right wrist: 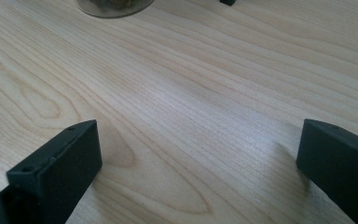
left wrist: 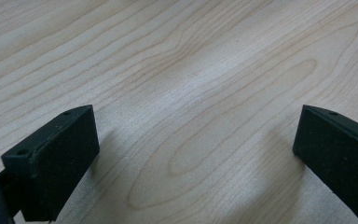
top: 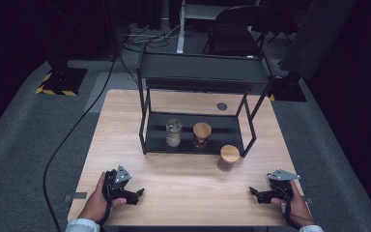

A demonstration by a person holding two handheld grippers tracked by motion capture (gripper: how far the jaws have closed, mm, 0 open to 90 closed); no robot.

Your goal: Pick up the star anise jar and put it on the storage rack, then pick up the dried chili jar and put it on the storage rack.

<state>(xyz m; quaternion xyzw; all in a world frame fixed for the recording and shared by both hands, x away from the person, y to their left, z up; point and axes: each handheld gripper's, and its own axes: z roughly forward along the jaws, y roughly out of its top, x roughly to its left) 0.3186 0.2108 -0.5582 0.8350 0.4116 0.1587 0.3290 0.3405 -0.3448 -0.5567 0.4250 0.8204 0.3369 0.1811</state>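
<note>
No legible text, label, brand name or number is found in any view. A red-patterned label area is seen on the middle jar point(top: 202, 137) on the lower shelf of the black rack point(top: 147, 140), but nothing on it can be read. Yellow-and-black hazard striping is carried on the base plate point(top: 58, 81) on the floor at the far left; no wording is borne by it. The wooden tabletop point(left wrist: 205, 70) is unmarked.
</note>
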